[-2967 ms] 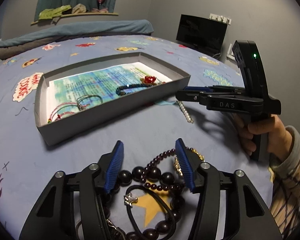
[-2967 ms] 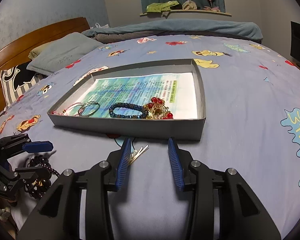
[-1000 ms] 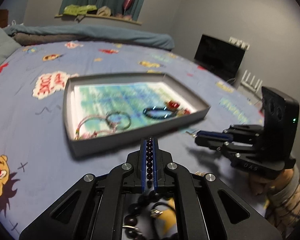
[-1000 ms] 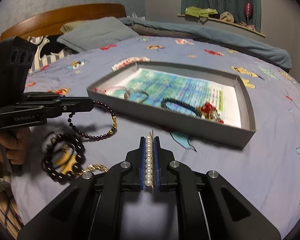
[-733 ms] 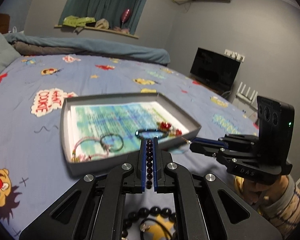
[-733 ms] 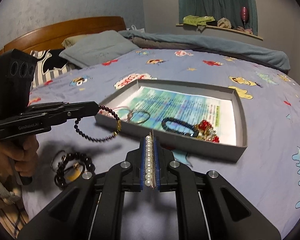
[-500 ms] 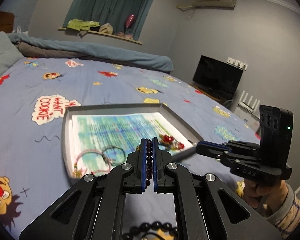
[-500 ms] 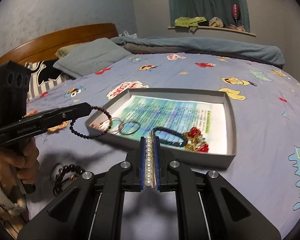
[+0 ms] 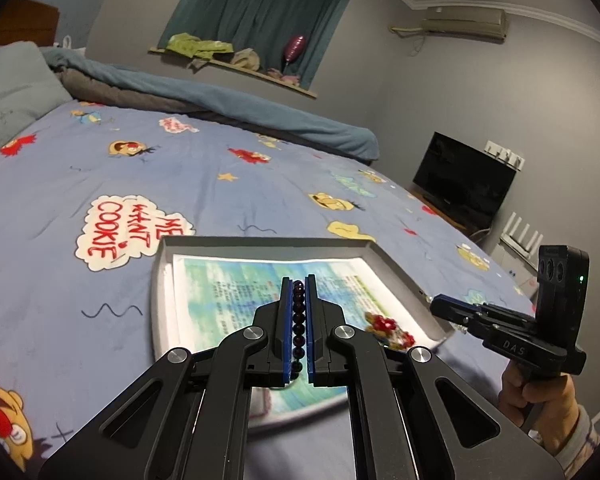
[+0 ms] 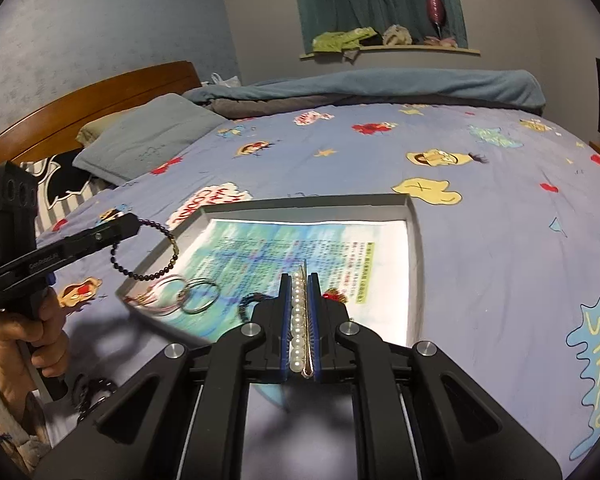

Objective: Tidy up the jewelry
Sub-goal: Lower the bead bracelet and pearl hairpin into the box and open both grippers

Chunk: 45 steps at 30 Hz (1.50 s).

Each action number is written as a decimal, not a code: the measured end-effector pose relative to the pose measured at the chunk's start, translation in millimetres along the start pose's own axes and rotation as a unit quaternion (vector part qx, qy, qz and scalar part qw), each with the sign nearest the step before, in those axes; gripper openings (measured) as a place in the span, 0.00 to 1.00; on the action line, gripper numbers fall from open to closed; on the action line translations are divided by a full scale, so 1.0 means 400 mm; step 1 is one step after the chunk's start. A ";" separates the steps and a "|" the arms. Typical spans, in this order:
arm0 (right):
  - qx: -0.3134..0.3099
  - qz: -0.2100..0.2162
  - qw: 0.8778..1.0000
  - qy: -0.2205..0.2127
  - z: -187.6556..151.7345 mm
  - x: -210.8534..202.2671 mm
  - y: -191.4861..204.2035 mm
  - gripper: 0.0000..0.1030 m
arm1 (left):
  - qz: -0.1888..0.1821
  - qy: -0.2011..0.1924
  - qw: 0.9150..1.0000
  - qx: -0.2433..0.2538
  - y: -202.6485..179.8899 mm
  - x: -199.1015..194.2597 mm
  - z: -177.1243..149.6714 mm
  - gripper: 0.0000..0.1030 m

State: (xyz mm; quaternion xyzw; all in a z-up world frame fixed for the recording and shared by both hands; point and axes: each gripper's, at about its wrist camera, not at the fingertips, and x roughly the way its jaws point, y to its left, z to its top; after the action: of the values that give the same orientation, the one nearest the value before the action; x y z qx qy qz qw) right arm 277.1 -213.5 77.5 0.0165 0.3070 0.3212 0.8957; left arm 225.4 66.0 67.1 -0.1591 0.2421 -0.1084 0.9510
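A shallow tray (image 10: pixel 417 240) lies on the bed (image 10: pixel 500 240), with a printed sheet (image 10: pixel 300 248) lining its floor. In the tray, two rings (image 10: pixel 198 294) rest near its left corner and a beaded ornament (image 9: pixel 386 326) near its right side. The left gripper (image 9: pixel 299 284) hangs over the tray's near left edge, a bead bracelet (image 10: pixel 148 256) dangling from its jaws. The right gripper (image 10: pixel 300 280), above the near edge, clamps a pearl strand (image 10: pixel 298 320). More beads (image 10: pixel 96 390) lie on the bed, near left. A pillow (image 10: pixel 148 136) sits far left, a folded blanket (image 10: pixel 380 84) along the far side.
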 end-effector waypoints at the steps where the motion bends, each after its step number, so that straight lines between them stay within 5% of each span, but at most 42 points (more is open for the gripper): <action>1: 0.003 -0.003 1.000 0.001 0.001 0.007 -0.003 0.08 | 0.001 0.001 1.000 -0.003 0.004 0.003 0.001 0.06; 26: 0.021 -0.044 0.998 0.041 -0.017 0.101 -0.050 0.08 | 0.051 0.076 0.995 -0.042 0.090 0.104 -0.035 0.06; 34: 0.019 -0.050 0.998 0.036 -0.021 0.090 -0.053 0.09 | 0.049 0.073 0.996 -0.027 0.075 0.083 -0.040 0.46; 37: 0.018 -0.051 0.998 0.023 -0.022 0.071 -0.050 0.21 | 0.051 0.065 0.996 -0.014 0.060 0.067 -0.038 0.58; 45: 0.008 -0.044 0.999 -0.005 -0.032 0.016 -0.038 0.29 | 0.044 0.056 0.997 0.013 0.033 0.017 -0.057 0.66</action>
State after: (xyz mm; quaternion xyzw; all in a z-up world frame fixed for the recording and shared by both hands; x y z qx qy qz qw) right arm 282.4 -224.0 60.2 0.0117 0.3059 0.2785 0.9104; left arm 221.7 70.7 40.7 -0.1298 0.3008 -0.0783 0.9416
